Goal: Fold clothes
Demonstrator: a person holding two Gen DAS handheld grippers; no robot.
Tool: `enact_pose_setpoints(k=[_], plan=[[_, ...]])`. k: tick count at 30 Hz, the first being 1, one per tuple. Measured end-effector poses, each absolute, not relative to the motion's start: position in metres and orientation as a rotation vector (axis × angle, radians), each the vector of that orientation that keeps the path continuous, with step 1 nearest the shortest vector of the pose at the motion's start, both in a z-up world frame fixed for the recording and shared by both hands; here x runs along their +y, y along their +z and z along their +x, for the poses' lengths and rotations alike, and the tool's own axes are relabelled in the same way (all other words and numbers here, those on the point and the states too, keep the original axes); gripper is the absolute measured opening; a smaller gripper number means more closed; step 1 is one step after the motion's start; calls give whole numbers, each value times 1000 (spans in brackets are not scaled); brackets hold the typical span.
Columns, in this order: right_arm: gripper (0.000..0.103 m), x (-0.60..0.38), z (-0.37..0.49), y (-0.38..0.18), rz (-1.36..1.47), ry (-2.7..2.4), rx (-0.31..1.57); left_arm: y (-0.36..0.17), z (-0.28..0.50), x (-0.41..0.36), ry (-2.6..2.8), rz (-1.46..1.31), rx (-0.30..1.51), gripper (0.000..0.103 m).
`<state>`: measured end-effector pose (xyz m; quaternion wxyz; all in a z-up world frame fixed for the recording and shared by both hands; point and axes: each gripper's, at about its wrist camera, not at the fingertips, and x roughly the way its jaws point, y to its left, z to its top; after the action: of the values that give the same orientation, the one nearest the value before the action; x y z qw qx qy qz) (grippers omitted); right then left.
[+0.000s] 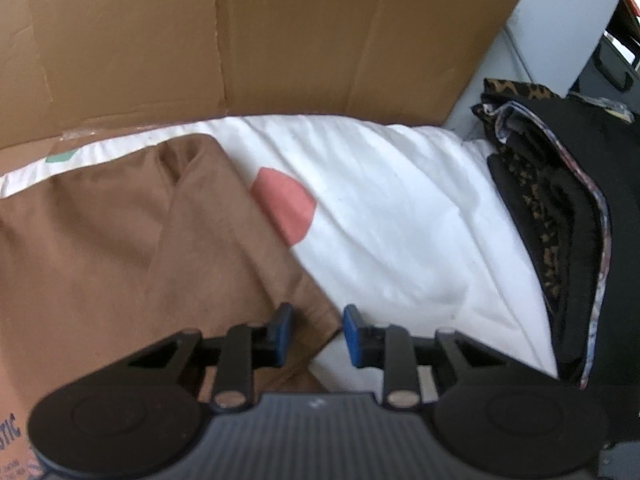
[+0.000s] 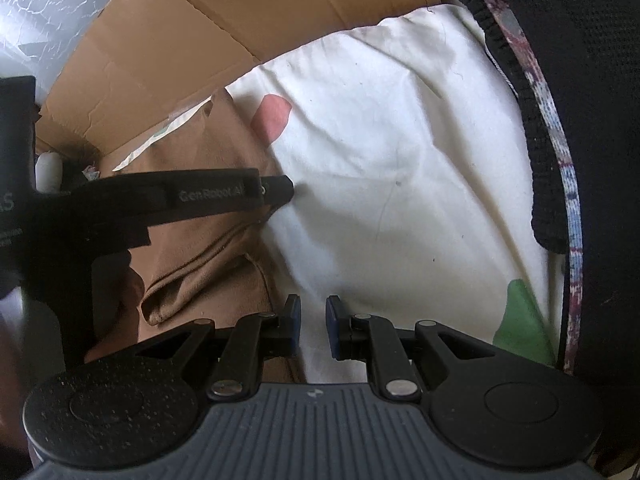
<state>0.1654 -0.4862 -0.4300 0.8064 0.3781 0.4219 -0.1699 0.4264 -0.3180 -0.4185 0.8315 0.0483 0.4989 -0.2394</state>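
A brown garment (image 1: 120, 248) lies partly folded on a white sheet (image 1: 400, 220), its right edge running diagonally. My left gripper (image 1: 318, 334) hovers at that edge, jaws apart, and the garment's lower corner lies under the gap without being pinched. In the right wrist view the brown garment (image 2: 208, 248) is on the left, with the left gripper (image 2: 280, 190) reaching across it to the seam with the white sheet (image 2: 380, 160). My right gripper (image 2: 313, 322) stands narrowly open just right of the garment's near corner, with only sheet showing between its pads.
A cardboard wall (image 1: 280, 40) stands behind the sheet. A pile of black and leopard-print clothes (image 1: 560, 200) lies along the right side, also the dark mass (image 2: 580, 120). The sheet has a pink spot (image 1: 286, 204) and a green patch (image 2: 520, 320). Clear plastic film (image 2: 40, 8) is far left.
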Motion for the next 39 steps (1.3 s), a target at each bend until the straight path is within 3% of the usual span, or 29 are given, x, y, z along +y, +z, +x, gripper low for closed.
enact_pose_setpoints(k=[7,10,12,31,39], plan=[[17,-485,164,-431,815,-366,904,-423,420,-329,-469,148,1045,29],[17,-485,164,-432,821,-369,904,-426,418,-329,-453,169,1029,20],[17,-485,164,-432,823,-371,903,-423,421,-324,-456,149,1037,6],[17,-485,183,-417,834,-357,838,-355,432,-210,-451,58,1009,5],[17,-485,208,-411,786,-353,832,-350,452,-165,-399,-9,1010,5]])
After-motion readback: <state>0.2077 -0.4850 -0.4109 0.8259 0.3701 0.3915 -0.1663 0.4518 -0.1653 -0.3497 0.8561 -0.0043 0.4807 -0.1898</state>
